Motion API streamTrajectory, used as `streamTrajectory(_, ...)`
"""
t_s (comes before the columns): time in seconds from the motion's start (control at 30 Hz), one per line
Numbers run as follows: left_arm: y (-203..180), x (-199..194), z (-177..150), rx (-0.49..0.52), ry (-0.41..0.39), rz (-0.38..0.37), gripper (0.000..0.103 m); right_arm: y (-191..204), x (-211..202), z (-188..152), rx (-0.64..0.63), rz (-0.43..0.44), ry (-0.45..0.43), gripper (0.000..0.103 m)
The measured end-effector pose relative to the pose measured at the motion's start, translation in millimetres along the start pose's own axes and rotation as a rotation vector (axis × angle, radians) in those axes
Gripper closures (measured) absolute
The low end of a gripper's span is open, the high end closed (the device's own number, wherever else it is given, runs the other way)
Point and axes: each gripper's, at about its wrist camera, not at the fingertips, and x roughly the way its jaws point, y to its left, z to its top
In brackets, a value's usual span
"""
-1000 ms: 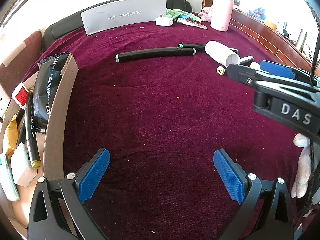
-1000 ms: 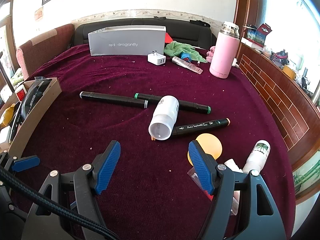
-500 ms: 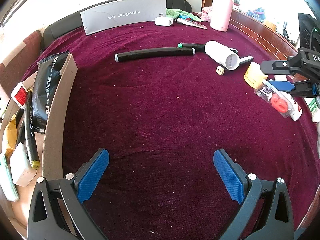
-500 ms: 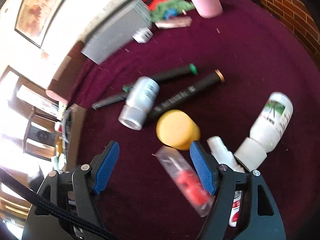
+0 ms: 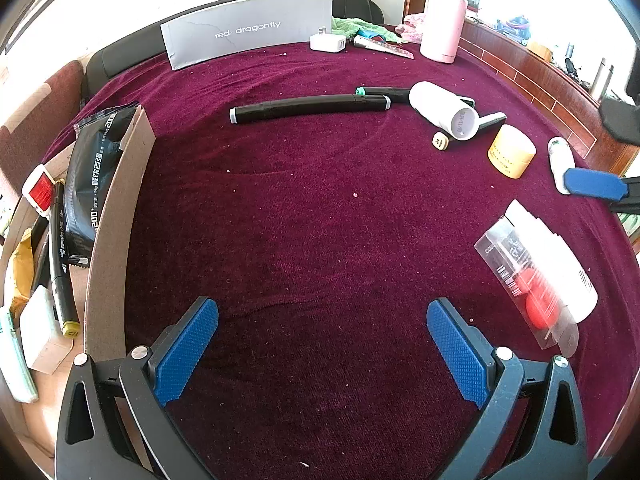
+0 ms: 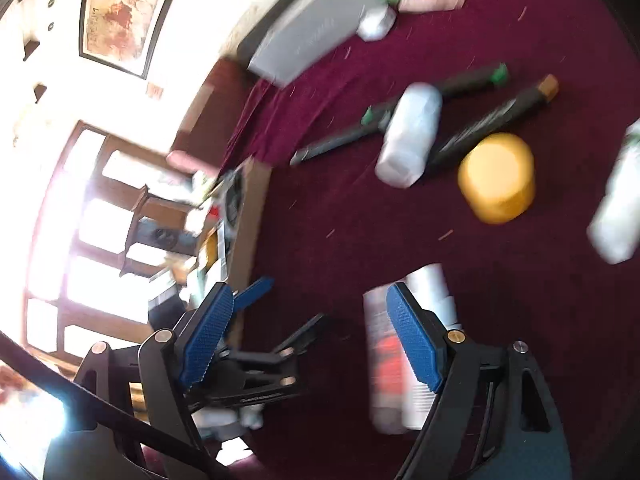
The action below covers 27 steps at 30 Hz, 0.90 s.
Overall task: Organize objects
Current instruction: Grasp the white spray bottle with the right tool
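1. The maroon cloth covered the whole table, and everything else lay on it.
2. A cardboard box stood along the left edge, already holding a black packet, a black marker and a red-labelled item.
3. A grey "red dragonfly" box stood at the far edge, with a pink flask well to its right.
4. The left gripper hung low over bare cloth, its blue pads spread wide and nothing between them.
5. The right gripper was tilted and its view blurred; its jaws were spread, and its right pad overlapped the clear packet with a red item without closing on it.
6. That packet lay on a white tube, near the right edge.
7. A long black marker lay mid-table; a white bottle lay on its side across two more markers.
8. A yellow jar sat just right of the white bottle, and a small white bottle lay beyond it.
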Motion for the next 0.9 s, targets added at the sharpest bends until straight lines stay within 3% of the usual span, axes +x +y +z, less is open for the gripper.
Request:
streamTrajectory(0.1,0,0,0,0.0,0.0,0.0,0.002,-5,-15,-7,-0.036,-0.182,-0.05,0.023)
streamTrajectory(0.27,1,0,0,0.0,0.0,0.0,0.002,8,4,-32,-0.152,-0.32,0.009,0.026)
streamTrajectory(0.43,1,0,1,0.0,0.0,0.0,0.002,20,23,-49,-0.3,-0.568,0.059,0.059)
streamTrajectory(0.53,1,0,0,0.001,0.0,0.001,0.002,13,29,-50,-0.305,-0.699,0.041,0.071)
streamTrajectory(0.73,1,1,2,-0.001,0.006,0.002,0.002,10,36,-45,-0.303,-0.694,0.007,0.072)
streamTrajectory(0.8,1,-2,4,-0.047,0.016,-0.017,0.002,5,30,-47,-0.28,-0.677,0.001,0.076)
streamTrajectory(0.9,2,-11,6,-0.189,0.02,-0.19,0.002,-5,20,-48,-0.239,-0.652,-0.015,0.076)
